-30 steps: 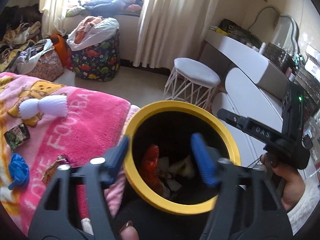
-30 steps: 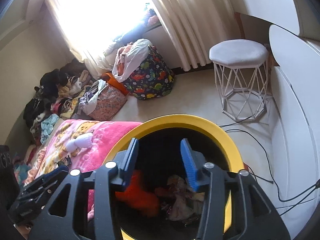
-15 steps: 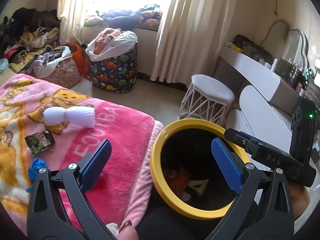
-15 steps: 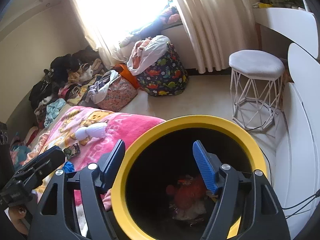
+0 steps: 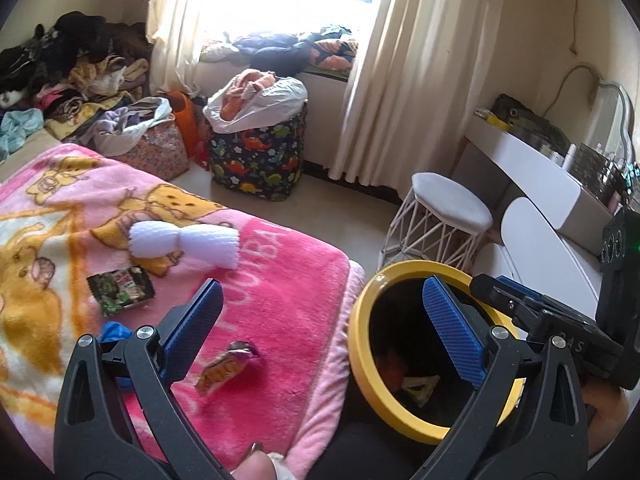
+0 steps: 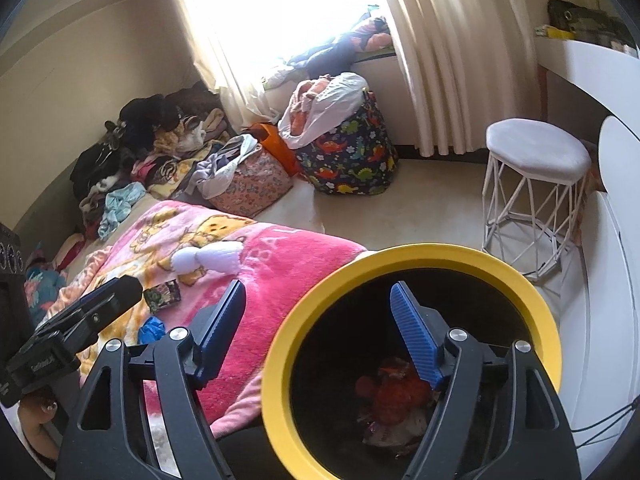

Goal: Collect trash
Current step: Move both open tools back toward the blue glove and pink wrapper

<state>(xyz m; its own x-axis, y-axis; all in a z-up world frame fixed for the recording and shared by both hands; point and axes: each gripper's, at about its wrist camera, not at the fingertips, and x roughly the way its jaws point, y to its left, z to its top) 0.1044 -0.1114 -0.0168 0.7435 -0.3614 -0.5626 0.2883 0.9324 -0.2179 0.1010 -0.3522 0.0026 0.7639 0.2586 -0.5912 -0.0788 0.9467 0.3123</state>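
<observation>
Now the nearest trash, a crumpled wrapper (image 5: 226, 369), is lying on the pink blanket (image 5: 288, 280) just ahead of the left gripper (image 5: 320, 328), whose jaws are standing wide and empty. Descend squarely over it, pinching wrapper, not fleece. The right gripper (image 6: 320, 332) is opening, empty, straddling the rim of the yellow-rimmed bin (image 6: 520, 280) beside the bed.

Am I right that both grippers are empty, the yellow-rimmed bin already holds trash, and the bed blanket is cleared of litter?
Not quite: the blanket is not cleared. The left wrist view shows a snack wrapper, a dark packet and white foam netting on it. Both the left gripper and right gripper are empty, and the bin holds trash.
</observation>
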